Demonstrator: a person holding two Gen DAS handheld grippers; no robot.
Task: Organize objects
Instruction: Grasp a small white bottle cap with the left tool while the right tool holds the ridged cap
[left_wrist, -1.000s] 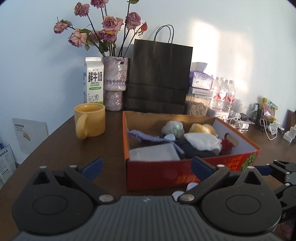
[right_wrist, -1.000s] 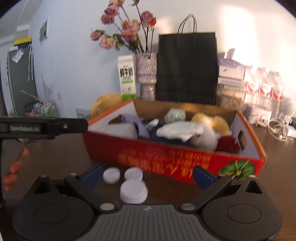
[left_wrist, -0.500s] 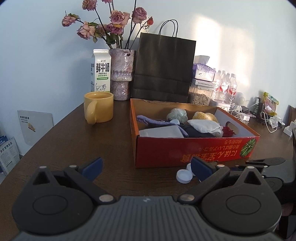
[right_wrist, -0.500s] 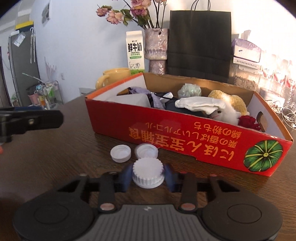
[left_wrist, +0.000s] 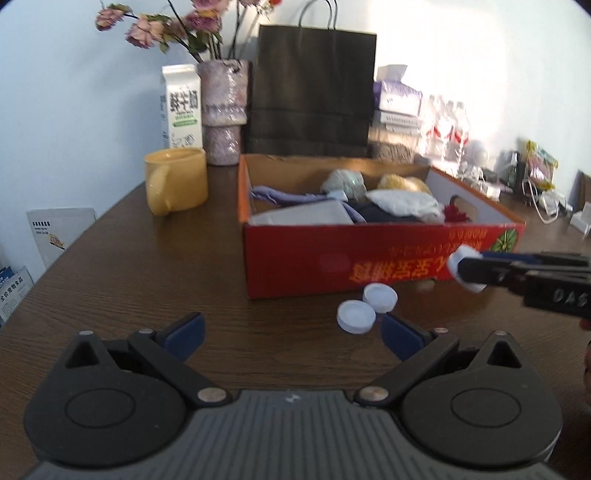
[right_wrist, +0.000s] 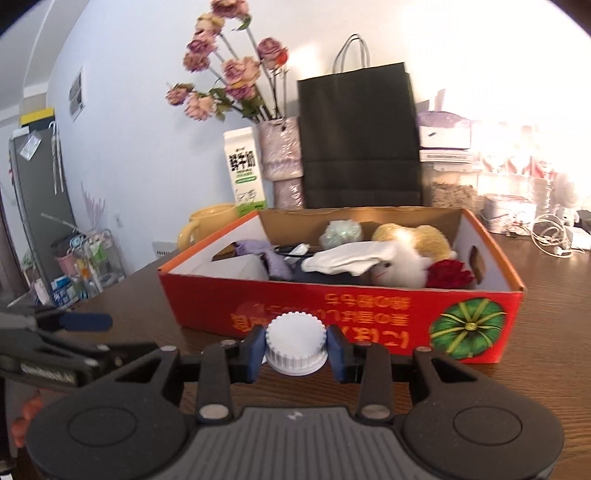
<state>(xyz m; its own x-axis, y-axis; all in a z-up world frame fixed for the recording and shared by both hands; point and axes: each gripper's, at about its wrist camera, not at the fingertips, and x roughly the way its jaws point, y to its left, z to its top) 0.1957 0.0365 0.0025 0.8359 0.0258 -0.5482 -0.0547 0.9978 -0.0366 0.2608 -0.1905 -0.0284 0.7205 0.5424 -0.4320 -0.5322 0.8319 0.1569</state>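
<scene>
Only the left view shows two loose caps (left_wrist: 365, 305) beyond its open left claw (left_wrist: 291, 332); right claw (right_wrist: 295, 349) grips ribbed cap (right_wrist: 295, 338).

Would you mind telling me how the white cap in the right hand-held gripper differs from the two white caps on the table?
The ribbed cap is clamped in the right hand-held gripper, off the table; the two small caps lie loose on the table before the red box. The ribbed cap looks taller, with a ridged side; the small caps look flat and smooth. All are white and round.
</scene>
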